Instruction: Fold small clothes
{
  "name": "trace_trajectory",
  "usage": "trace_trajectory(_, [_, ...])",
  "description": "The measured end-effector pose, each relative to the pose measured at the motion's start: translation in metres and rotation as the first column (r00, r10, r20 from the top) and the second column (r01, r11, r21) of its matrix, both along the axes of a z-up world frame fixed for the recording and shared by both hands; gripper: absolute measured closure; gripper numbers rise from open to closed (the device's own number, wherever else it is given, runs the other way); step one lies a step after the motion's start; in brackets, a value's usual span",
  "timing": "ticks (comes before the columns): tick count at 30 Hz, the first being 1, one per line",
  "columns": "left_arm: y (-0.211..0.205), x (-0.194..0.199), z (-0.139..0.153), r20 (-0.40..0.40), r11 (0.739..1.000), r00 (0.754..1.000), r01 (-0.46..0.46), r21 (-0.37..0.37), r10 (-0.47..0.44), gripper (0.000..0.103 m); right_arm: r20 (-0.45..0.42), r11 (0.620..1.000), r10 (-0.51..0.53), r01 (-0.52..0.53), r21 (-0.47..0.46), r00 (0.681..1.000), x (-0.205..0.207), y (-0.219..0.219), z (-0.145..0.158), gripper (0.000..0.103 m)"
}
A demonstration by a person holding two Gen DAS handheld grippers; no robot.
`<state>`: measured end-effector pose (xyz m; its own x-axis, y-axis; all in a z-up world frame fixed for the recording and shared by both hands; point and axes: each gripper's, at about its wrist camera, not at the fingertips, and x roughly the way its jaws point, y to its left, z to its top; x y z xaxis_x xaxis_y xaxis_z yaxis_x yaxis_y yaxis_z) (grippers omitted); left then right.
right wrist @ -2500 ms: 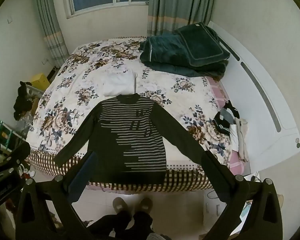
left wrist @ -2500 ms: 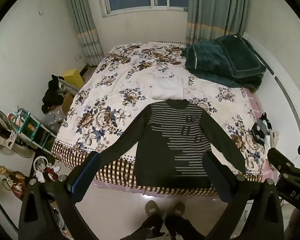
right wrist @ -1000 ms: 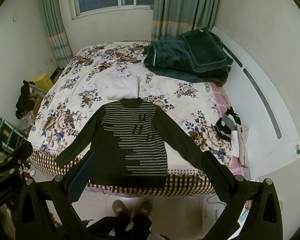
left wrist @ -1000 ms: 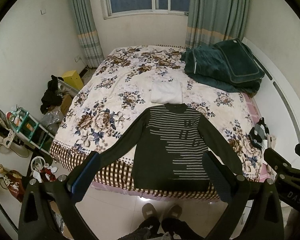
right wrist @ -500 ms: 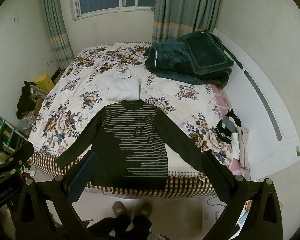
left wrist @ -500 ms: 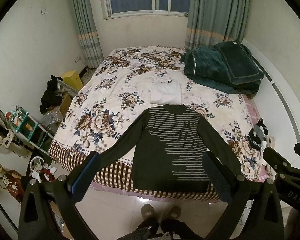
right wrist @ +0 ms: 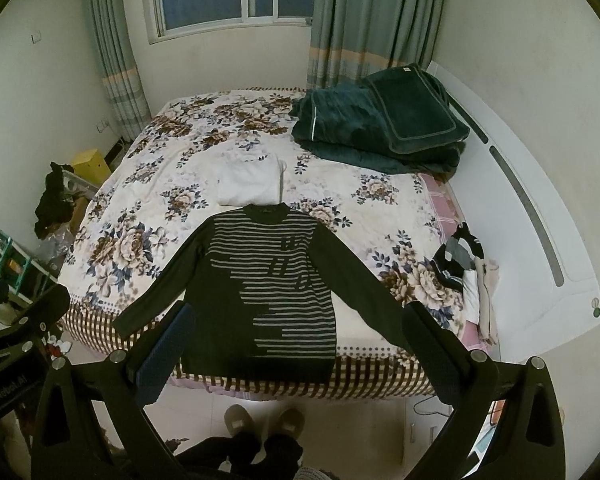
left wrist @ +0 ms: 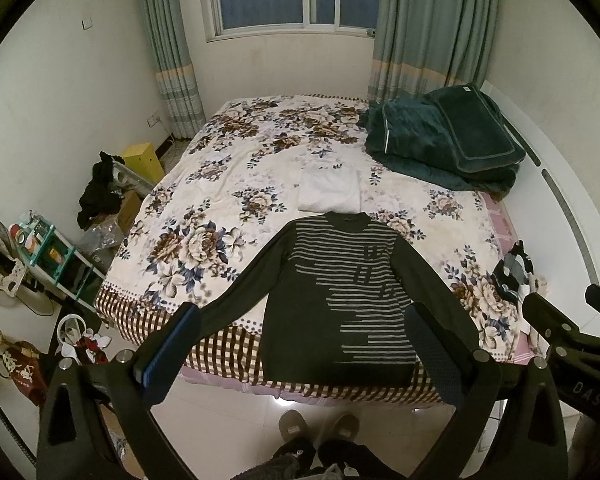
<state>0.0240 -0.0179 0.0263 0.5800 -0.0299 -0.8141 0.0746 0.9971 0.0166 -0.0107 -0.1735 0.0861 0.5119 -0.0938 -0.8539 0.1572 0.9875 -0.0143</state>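
Observation:
A dark sweater with grey stripes (left wrist: 340, 292) lies flat, sleeves spread, at the near edge of the floral bed (left wrist: 228, 184); it also shows in the right wrist view (right wrist: 268, 292). Its hem hangs over the bed's edge. A folded white garment (left wrist: 330, 190) lies just beyond its collar, seen also in the right wrist view (right wrist: 249, 182). My left gripper (left wrist: 300, 344) is open and empty, held high above the floor in front of the bed. My right gripper (right wrist: 296, 344) is open and empty too, beside the left one.
A folded dark green blanket (left wrist: 444, 140) lies at the bed's far right. A small pile of clothes (right wrist: 464, 268) sits at the bed's right edge by the white headboard (right wrist: 540, 216). Shelves and clutter (left wrist: 48, 256) stand left. The person's slippered feet (left wrist: 320, 428) are on the tiled floor.
Both grippers have drawn back and risen slightly; the bed and sweater sit a little lower and farther in view. Nothing on the bed has moved.

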Motion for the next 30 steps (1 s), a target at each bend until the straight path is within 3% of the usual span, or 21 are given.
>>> trace_trajectory(19, [-0.006,0.002,0.000,0.001,1.000,1.000,0.003,-0.007,-0.003,0.000,0.005,1.000,-0.001,0.001,0.001,1.000,0.002,0.001,0.003,0.000])
trace_trajectory(24, [-0.020,0.025,-0.012,0.010,1.000,1.000,-0.012,0.013,0.012,0.000,-0.016,0.998,-0.040,0.041,0.043,0.999,0.021,-0.005,0.004,0.000])
trace_trajectory(27, [-0.025,0.045,-0.039,0.028,0.998,0.999,-0.029,0.049,0.028,0.000,-0.065,0.985,-0.099,0.107,0.138,0.993,0.041,-0.028,-0.038,0.000])
trace_trajectory(30, [-0.030,0.070,-0.079,0.016,0.998,1.000,-0.024,0.063,0.023,0.000,-0.146,0.939,-0.265,0.290,0.187,0.953,0.047,-0.084,-0.097,0.000])
